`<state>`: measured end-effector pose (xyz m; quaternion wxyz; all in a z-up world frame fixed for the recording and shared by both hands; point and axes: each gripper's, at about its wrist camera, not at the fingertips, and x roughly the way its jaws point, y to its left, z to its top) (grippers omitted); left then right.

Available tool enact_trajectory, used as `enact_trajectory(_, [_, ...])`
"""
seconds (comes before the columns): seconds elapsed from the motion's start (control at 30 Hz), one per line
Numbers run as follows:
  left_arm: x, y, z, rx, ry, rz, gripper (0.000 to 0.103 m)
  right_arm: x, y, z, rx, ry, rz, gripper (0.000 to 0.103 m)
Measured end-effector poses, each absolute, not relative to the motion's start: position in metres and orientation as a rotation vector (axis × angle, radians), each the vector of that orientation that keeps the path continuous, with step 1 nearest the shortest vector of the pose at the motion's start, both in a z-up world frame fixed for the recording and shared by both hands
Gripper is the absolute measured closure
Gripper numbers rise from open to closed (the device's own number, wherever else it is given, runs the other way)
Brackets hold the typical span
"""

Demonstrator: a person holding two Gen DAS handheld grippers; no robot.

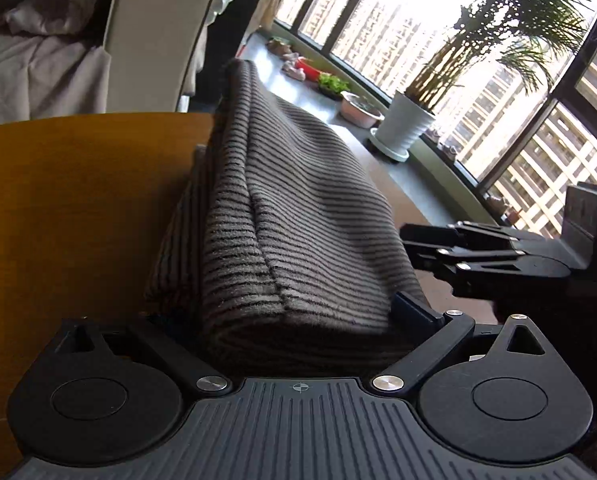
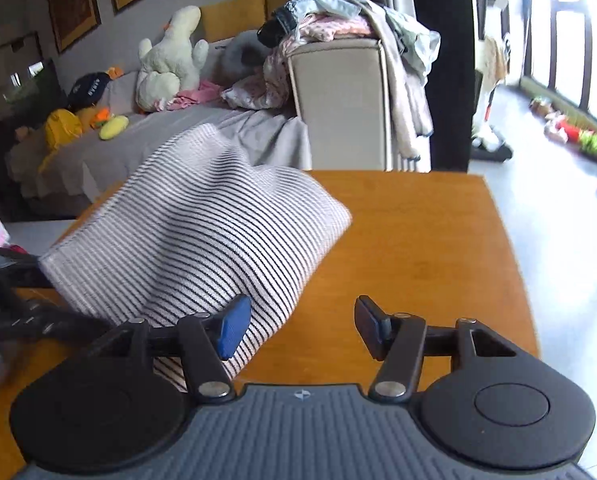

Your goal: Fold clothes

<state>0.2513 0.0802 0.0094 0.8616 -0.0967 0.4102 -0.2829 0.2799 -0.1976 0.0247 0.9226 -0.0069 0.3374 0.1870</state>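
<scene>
Striped garment (image 1: 298, 216): grey knit with thin dark stripes, folded into a thick bundle, on the wooden table (image 1: 78, 200). In the left wrist view it fills the whole span between the fingers of the left gripper (image 1: 298, 320) and runs straight ahead from it; long axis along the line of the fingers, far end humped toward the window side.

Left gripper: spread wide around the near end of the bundle. One blue pad (image 1: 412, 310) touches the cloth edge on its right; the other pad is hidden under the fabric. Whether the jaws actually press the cloth cannot be told.

Right gripper (image 2: 302, 330): jaws apart, nothing between them but bare table. The garment lies to its left and ahead; its left blue pad (image 2: 232, 332) overlaps the near corner of the cloth, the other finger (image 2: 372, 326) stands clear over wood. In the left wrist view it sits just beside the bundle's right flank.

Judgement: the left gripper is nearer and already straddles the bundle; the right must shift leftward to take the side edge. Fold appears well advanced.

Elsewhere: potted plant (image 1: 404, 128) on the sill ahead-right; sofa (image 2: 338, 104) heaped with clothes beyond the table.
</scene>
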Motion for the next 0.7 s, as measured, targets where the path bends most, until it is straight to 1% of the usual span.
enact_trajectory(0.07, [0.238, 0.062, 0.009, -0.169, 0.856, -0.641, 0.003, 0.281, -0.197, 0.029, -0.096, 0.652, 0.315, 0.046])
enact_trajectory(0.17, [0.224, 0.052, 0.014, -0.149, 0.836, -0.685, 0.003, 0.276, -0.197, 0.04, -0.138, 0.602, 0.275, 0.045])
enact_trajectory(0.2, [0.22, 0.054, 0.018, -0.146, 0.825, -0.693, 0.003, 0.271, -0.199, 0.044, -0.135, 0.585, 0.28, 0.04])
enact_trajectory(0.23, [0.217, 0.059, 0.021, -0.144, 0.81, -0.69, 0.003, 0.264, -0.199, 0.048, -0.133, 0.565, 0.289, 0.031])
enact_trajectory(0.27, [0.215, 0.066, 0.025, -0.141, 0.793, -0.679, 0.003, 0.256, -0.199, 0.052, -0.134, 0.539, 0.307, 0.028])
enact_trajectory(0.3, [0.212, 0.073, 0.029, -0.139, 0.775, -0.668, 0.003, 0.246, -0.197, 0.055, -0.146, 0.516, 0.331, 0.025])
enact_trajectory(0.47, [0.21, 0.122, 0.04, -0.15, 0.714, -0.472, 0.003, 0.195, -0.16, 0.061, -0.233, 0.391, 0.496, 0.021])
enact_trajectory(0.53, [0.211, 0.135, 0.044, -0.161, 0.706, -0.383, 0.006, 0.182, -0.131, 0.051, -0.29, 0.369, 0.572, 0.019])
enact_trajectory(0.6, [0.213, 0.143, 0.046, -0.164, 0.696, -0.324, 0.016, 0.175, -0.101, 0.039, -0.352, 0.359, 0.615, 0.018])
enact_trajectory(0.7, [0.21, 0.146, 0.048, -0.172, 0.686, -0.293, 0.018, 0.181, -0.064, 0.012, -0.477, 0.348, 0.572, 0.018])
